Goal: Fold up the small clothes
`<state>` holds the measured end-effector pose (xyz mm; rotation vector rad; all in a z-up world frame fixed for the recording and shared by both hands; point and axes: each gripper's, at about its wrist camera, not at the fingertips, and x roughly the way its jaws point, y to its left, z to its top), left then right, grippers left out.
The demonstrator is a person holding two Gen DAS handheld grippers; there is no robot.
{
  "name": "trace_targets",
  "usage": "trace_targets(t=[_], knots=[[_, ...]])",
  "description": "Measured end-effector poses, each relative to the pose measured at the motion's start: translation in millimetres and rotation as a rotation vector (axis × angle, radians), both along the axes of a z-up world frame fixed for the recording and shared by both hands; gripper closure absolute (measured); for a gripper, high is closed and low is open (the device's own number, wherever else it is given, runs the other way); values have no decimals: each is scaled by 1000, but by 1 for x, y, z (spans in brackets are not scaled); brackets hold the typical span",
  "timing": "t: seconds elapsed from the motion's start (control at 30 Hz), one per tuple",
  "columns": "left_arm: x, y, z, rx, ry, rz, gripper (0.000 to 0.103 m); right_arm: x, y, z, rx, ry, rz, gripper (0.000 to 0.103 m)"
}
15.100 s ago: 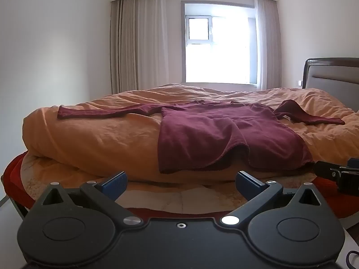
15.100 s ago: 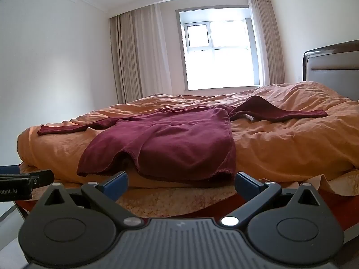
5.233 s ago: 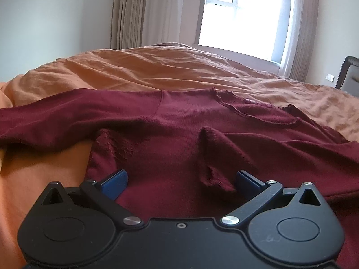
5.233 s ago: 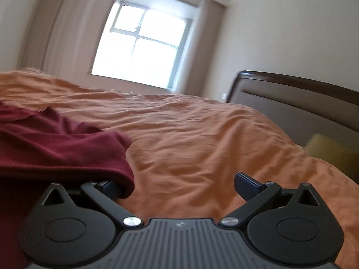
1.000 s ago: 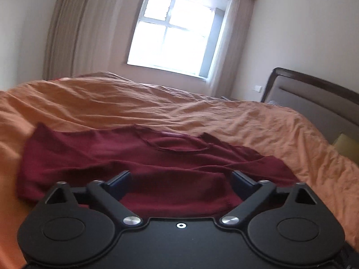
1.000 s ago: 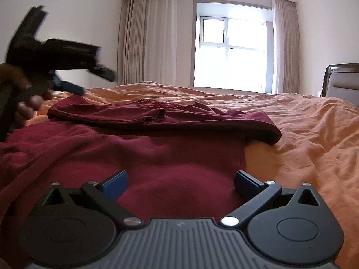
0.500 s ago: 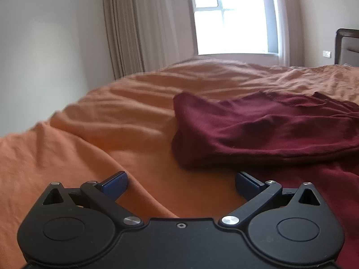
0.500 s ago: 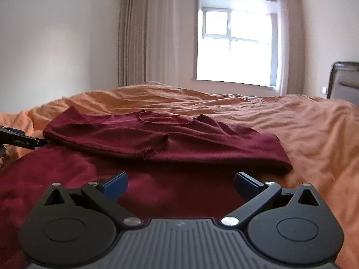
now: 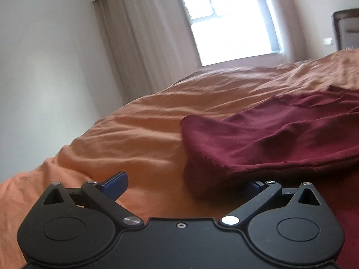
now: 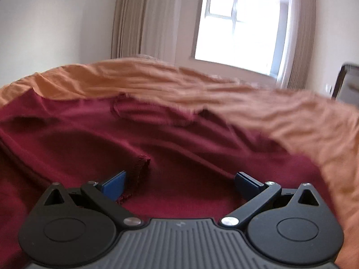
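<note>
Left gripper (image 9: 186,185) wide open | right gripper (image 10: 179,182) wide open, empty | maroon top (image 10: 179,139) sleeves seemingly folded in, wrinkled

maroon top (image 10: 202,157), orange duvet (image 9: 145,134) — blue fingers (image 10: 113,185)

Legible text: none in either view.
Numbers: none readable.
Brand marks: a small embossed emblem sits on the ribbed grey housing of the right tool (image 10: 179,182), at 6 o'clock in the right wrist view; its form is too small to read.
Left tool (image 9: 186,183) housing: plain black, no lettering visible.
Maroon garment (image 10: 179,148): no printed label or tag readable.
Signs: none.
</note>
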<state>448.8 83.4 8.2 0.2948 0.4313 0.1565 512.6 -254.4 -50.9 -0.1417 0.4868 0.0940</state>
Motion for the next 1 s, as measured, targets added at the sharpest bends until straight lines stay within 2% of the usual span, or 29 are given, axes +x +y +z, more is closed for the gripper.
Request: trace_targets(t=[0.1, 0.17, 0.23, 0.3, 0.33, 0.47, 0.57, 0.73, 0.83, 0.9, 0.97, 1.0], knots=[[11, 7, 0, -13, -2, 52, 5, -3, -8, -12, 56, -18, 1, 0], [15, 13, 2, -43, -31, 45, 7, -6, -7, -15, 43, -37, 1, 0], [15, 16, 7, -65, -82, 33, 18, -6, -5, -15, 28, -43, 1, 0], [11, 16, 13, -76, -139, -4, 41, -5, -4, -15, 28, -39, 2, 0], [11, 14, 16, -66, -145, -1, 47, -5, -4, -16, 31, -37, 4, 0], [16, 9, 12, -11, -79, 46, 56, -6, -5, -14, 39, -37, 7, 0], [21, 13, 4, -10, -1, 72, 57, -6, -5, -14, 37, -38, 8, 0], [27, 23, -2, -66, 80, 71, 52, -5, -3, -15, 29, -37, 7, 0], [21, 33, 3, -120, 95, 81, 32, -3, -5, -13, 40, -18, 9, 0], [11, 35, 7, -132, 89, 128, 9, -3, -6, -7, 44, 14, 5, 0], [-4, 34, 12, -134, 66, 151, 2, -11, -7, -1, 40, 29, -3, 0], [-10, 33, 14, -130, 66, 149, 2, -17, -8, 1, 32, 33, -6, 0]])
